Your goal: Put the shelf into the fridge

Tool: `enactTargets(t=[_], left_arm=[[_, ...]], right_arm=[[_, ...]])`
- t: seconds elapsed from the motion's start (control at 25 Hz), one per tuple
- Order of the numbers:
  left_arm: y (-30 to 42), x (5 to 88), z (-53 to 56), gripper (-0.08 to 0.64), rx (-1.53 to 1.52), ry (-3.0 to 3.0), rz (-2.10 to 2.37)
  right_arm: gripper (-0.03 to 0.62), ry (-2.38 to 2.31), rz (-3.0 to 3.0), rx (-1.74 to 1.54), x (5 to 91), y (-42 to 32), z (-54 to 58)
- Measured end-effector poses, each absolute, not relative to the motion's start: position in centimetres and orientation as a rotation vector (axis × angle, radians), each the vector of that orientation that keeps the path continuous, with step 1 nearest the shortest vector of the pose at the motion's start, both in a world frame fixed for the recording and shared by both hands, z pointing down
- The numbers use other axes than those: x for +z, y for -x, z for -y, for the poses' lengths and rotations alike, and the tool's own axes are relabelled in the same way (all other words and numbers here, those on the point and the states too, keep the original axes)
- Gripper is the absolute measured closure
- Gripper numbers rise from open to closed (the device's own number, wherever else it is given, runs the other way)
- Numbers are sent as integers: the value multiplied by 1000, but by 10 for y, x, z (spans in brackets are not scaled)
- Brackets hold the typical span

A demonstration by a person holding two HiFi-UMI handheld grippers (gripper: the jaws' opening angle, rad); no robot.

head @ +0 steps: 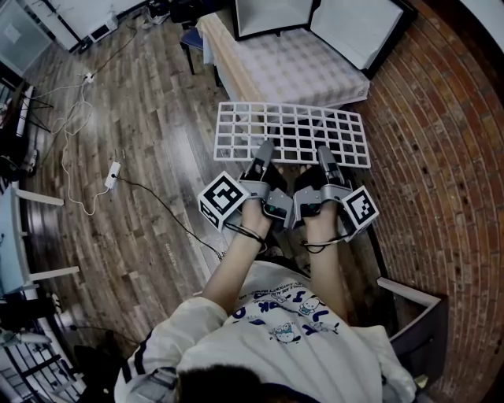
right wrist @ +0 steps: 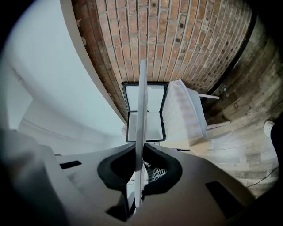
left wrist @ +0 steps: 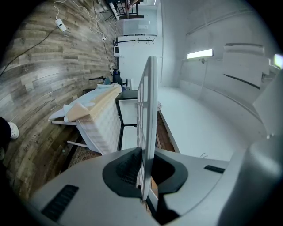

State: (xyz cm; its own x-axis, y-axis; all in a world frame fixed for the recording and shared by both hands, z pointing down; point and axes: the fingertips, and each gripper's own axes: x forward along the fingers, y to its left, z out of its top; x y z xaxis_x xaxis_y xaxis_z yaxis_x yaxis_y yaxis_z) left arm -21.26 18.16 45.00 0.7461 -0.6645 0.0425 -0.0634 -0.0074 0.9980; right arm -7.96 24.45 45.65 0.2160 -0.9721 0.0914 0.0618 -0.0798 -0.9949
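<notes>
A white wire grid shelf (head: 291,132) is held level in front of the person, over the wooden floor. My left gripper (head: 264,153) and right gripper (head: 324,157) are both shut on its near edge, side by side. In the left gripper view the shelf (left wrist: 150,110) shows edge-on, pinched between the dark pads of that gripper (left wrist: 146,172). The right gripper view shows the same: the shelf's thin edge (right wrist: 141,114) is clamped in that gripper (right wrist: 139,170). Beyond the shelf stands a black-framed white cabinet (head: 315,20) with its door open, perhaps the fridge (right wrist: 143,110).
A quilted pad on a folding frame (head: 291,67) lies between the shelf and the black-framed cabinet. A brick wall (head: 441,142) runs along the right. Cables and a power strip (head: 113,175) lie on the floor at the left. A dark box (head: 417,323) sits at the lower right.
</notes>
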Motion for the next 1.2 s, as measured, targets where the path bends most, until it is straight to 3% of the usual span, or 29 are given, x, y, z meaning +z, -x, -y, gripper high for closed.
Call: enactTargets(t=[1.2], left_arm=[[169, 460, -32, 520, -483, -1536, 551]], right_arm=[[551, 1351, -924, -1075, 465, 41, -103]])
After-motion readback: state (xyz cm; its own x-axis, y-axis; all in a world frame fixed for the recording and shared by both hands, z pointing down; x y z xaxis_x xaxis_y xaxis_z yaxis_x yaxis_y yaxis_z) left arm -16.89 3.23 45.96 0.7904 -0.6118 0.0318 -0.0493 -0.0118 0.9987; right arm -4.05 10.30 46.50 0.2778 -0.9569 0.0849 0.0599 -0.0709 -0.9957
